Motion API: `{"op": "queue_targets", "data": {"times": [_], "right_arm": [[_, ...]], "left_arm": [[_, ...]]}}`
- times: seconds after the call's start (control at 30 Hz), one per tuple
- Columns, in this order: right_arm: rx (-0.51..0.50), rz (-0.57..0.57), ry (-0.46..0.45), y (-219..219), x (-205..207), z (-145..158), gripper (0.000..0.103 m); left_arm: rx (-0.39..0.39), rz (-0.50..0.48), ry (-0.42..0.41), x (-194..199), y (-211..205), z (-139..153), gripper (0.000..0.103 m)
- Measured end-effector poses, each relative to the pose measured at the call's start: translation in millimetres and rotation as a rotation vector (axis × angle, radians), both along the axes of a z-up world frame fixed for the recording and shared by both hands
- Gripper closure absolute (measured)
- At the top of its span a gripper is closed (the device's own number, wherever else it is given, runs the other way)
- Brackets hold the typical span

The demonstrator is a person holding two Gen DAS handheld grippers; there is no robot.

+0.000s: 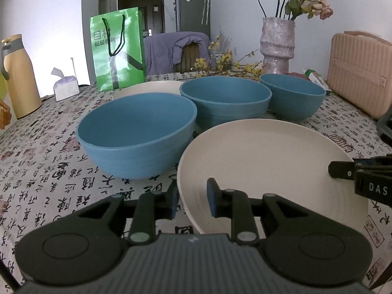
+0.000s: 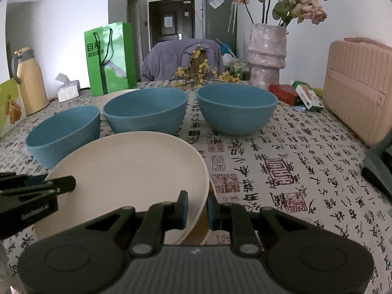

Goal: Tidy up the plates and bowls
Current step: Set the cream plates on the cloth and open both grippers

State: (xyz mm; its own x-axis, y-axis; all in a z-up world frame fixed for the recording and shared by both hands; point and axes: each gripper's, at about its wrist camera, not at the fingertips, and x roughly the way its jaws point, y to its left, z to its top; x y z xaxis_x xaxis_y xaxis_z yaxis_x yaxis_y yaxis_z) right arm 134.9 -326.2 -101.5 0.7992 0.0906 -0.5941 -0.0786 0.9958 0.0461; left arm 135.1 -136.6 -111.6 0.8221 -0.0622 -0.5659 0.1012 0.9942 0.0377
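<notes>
Gripping the round cream plastic plate (image 2: 127, 169) by its near rim, the right claw (image 2: 197, 210) is clamping shut; the left claw (image 1: 192, 199) is straddling the opposite rim, slightly parted, near the counter's (image 2: 294, 171) front edge.

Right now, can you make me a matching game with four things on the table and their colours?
Things:
1. bowls
2. near plate
3. paper bag
4. flask

Colours:
A. bright green
B. cream
C. yellow-tan
D. blue

Pairs: 1-D, 2-B, 3-A, 4-C
</notes>
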Motion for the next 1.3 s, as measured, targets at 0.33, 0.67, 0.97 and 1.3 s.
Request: {"op": "queue_targets", "data": {"times": [0.33, 0.67, 0.97, 1.3], "right_arm": [[0.094, 0.01, 0.034, -13, 4, -1, 0.088], [0.203, 0.022, 0.074, -30, 7, -1, 0.087], [0.099, 0.03, 0.012, -19, -2, 11, 0.085], [0.0, 0.043, 0.028, -9, -2, 6, 0.084]], "left_arm": [[-0.009, -0.01, 0.006, 0, 3, 0, 0.079], [-0.033, -0.025, 0.033, -1, 6, 2, 0.079], [-0.02, -0.031, 0.049, -1, 1, -2, 0.078], [-0.026, -0.028, 0.049, -2, 2, -1, 0.078]]}}
